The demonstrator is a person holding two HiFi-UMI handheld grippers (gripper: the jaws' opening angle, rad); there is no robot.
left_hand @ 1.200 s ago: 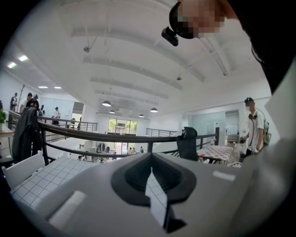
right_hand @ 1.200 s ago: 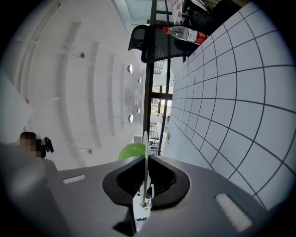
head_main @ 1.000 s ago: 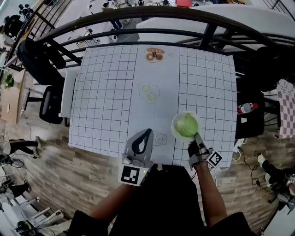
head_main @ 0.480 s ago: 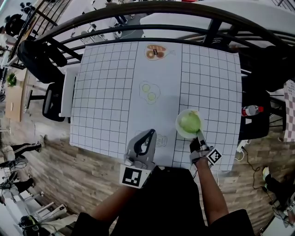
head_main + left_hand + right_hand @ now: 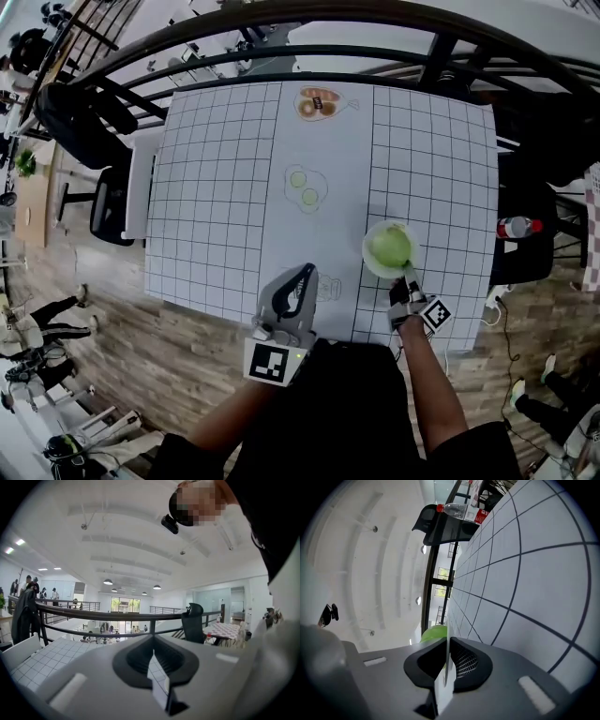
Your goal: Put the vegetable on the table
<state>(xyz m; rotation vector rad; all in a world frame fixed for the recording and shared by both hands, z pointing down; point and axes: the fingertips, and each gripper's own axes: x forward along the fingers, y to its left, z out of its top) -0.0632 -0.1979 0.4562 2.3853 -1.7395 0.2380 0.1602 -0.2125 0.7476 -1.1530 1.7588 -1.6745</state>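
A round green vegetable (image 5: 389, 246) sits on a white plate (image 5: 367, 253) at the near right of the grid-patterned table (image 5: 216, 187). My right gripper (image 5: 407, 274) is shut on the plate's near rim. In the right gripper view the thin white plate rim (image 5: 448, 644) runs between the closed jaws of that gripper (image 5: 446, 667), with the vegetable (image 5: 433, 632) just beyond. My left gripper (image 5: 302, 272) rests at the table's near edge, left of the plate, shut and holding nothing. In its own view the left gripper (image 5: 152, 656) points over the table toward the railing.
Printed outlines mark the table's middle strip: cucumber slices (image 5: 305, 187), a food picture (image 5: 319, 103) at the far edge, and a faint one (image 5: 323, 286) by my left gripper. A water bottle (image 5: 514, 226) lies on a black chair at the right. A black railing (image 5: 281, 56) curves behind.
The plate with the vegetable has shifted slightly right and away with my right gripper. The left gripper has stayed put.
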